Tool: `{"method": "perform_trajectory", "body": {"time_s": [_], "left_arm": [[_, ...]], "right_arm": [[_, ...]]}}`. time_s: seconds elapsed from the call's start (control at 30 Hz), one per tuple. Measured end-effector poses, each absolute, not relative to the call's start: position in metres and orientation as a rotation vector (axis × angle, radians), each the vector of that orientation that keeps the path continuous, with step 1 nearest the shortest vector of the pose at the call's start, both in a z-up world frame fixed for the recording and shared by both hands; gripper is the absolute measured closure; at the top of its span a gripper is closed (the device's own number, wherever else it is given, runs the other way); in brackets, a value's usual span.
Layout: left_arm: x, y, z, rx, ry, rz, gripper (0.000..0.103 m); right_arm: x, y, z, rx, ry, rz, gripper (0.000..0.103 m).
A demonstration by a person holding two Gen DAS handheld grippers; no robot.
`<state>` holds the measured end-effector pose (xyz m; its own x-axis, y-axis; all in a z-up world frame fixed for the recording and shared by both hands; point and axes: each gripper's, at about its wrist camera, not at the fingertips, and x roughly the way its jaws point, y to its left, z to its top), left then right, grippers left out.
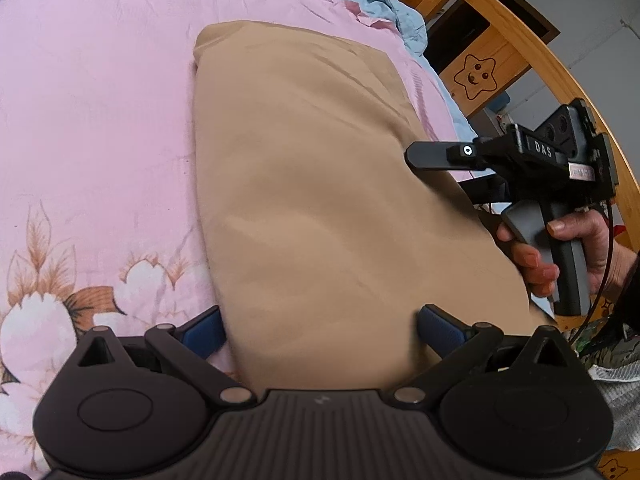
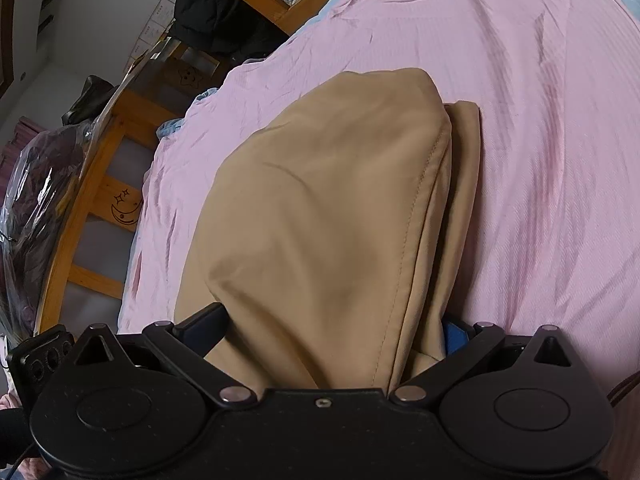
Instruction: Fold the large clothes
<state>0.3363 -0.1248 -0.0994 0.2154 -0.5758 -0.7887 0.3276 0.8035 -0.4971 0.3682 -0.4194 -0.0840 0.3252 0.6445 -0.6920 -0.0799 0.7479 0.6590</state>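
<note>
Left tongs (image 1: 320, 330): clamped on tan garment (image 1: 320, 184), near edge.
Right tongs (image 2: 334, 330): pinching same cloth.
Tip: lift level, both corners together, over pink quilt (image 1: 100, 120).

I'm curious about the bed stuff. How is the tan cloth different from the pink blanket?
The tan cloth is plain, while the pink blanket has big flowers printed near one end. The tan cloth is smaller and folded into layers; the pink blanket is spread wide across the bed. The tan cloth lies on top, with the pink blanket underneath. Both are soft fabric with wrinkles.
</note>
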Motion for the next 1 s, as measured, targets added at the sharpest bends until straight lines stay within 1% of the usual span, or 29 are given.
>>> {"method": "perform_trajectory", "body": {"time_s": [0.37, 0.47, 0.53, 0.63, 0.67, 0.73, 0.77, 0.83, 0.9, 1.0], "left_arm": [[0.342, -0.140, -0.103, -0.256, 1.215, -0.619, 0.001], [0.343, -0.142, -0.102, -0.260, 1.210, -0.605, 0.005], [0.344, -0.142, -0.101, -0.265, 1.220, -0.583, 0.012], [0.347, -0.145, -0.096, -0.247, 1.233, -0.548, 0.020], [0.347, -0.147, -0.094, -0.236, 1.232, -0.542, 0.021], [0.347, -0.150, -0.089, -0.210, 1.228, -0.532, 0.024], [0.346, -0.152, -0.087, -0.197, 1.224, -0.527, 0.025], [0.346, -0.155, -0.081, -0.177, 1.217, -0.521, 0.028], [0.347, -0.158, -0.075, -0.160, 1.214, -0.526, 0.031], [0.351, -0.153, -0.062, -0.144, 1.197, -0.551, 0.034]], "right_arm": [[0.361, -0.411, -0.082, 0.496, 1.121, 0.502, 0.001], [0.359, -0.407, -0.081, 0.482, 1.117, 0.489, 0.001], [0.358, -0.404, -0.080, 0.470, 1.120, 0.481, 0.004], [0.356, -0.402, -0.077, 0.472, 1.119, 0.480, 0.015], [0.354, -0.402, -0.076, 0.477, 1.115, 0.480, 0.017], [0.351, -0.401, -0.073, 0.482, 1.110, 0.483, 0.027], [0.350, -0.401, -0.072, 0.480, 1.105, 0.484, 0.030], [0.346, -0.401, -0.068, 0.485, 1.093, 0.486, 0.040], [0.343, -0.402, -0.063, 0.498, 1.079, 0.482, 0.047], [0.339, -0.405, -0.055, 0.528, 1.063, 0.470, 0.053]]}}
